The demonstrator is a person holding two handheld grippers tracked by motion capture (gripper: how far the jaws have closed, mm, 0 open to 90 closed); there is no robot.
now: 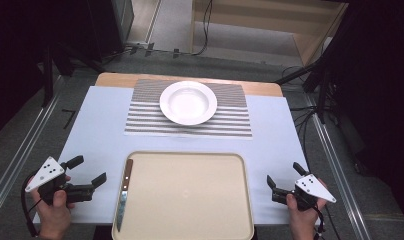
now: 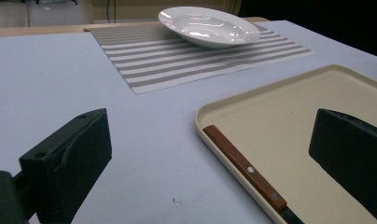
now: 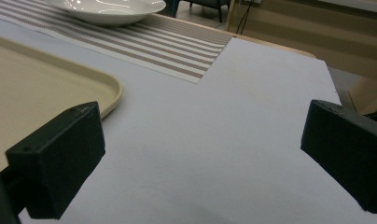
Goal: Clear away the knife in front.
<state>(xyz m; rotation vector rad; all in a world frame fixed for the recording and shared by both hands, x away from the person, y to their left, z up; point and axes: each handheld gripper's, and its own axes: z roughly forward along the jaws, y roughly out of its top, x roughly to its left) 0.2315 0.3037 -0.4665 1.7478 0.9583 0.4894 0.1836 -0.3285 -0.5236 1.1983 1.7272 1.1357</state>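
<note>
My left tongs [image 1: 90,170] hover low over the counter [image 1: 90,130] just left of the beige tray [image 1: 190,200], jaws spread wide and holding nothing; my right tongs [image 1: 285,177] hover over the counter just right of the tray, jaws likewise spread and empty. The knife [image 1: 124,192], with its brown wooden handle, lies lengthwise inside the tray along its left rim, nearest my left tongs and untouched by them. Beyond the tray a white plate [image 1: 188,102] sits on a striped placemat [image 1: 230,122], well apart from both tongs.
</note>
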